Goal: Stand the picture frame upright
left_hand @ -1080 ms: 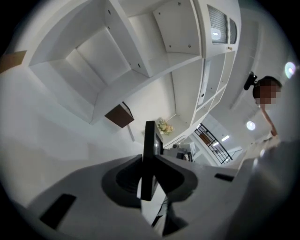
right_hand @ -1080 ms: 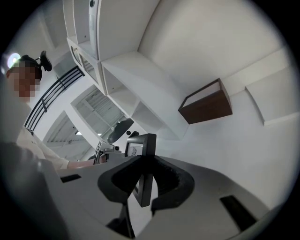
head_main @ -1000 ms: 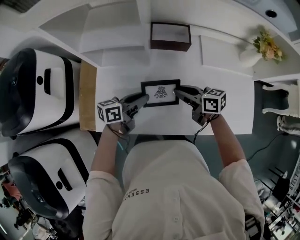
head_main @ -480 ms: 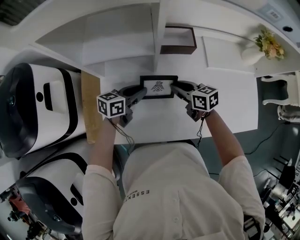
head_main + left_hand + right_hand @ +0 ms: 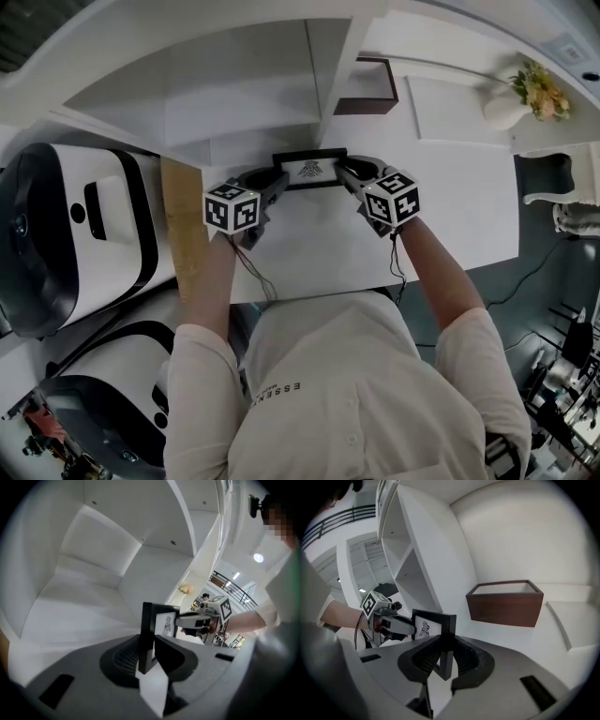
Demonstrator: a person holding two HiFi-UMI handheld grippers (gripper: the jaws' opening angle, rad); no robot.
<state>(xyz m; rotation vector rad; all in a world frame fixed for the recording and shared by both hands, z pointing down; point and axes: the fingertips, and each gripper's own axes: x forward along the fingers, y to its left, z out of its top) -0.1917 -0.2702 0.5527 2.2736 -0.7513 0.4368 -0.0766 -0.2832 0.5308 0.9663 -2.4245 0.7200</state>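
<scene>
Black picture frame [image 5: 307, 170] sits near-upright toward the back of the table [image 5: 450, 197], your left hand-held gripper [image 5: 278, 180] and right hand-held gripper [image 5: 346, 172] each clamped on a side edge. Release unevenly, and I reckon it topples flat.

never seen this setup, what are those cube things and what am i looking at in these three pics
No robot: a person holds two gripping tools; the marker cubes are part of them. One picture comes from a camera on the person's head, looking down; the other two from cameras riding on each tool, looking along its jaws. The left tool and right tool each clamp one end of a black frame, nearly upright over a white table. Behind stand a brown box and a vase of flowers.
</scene>
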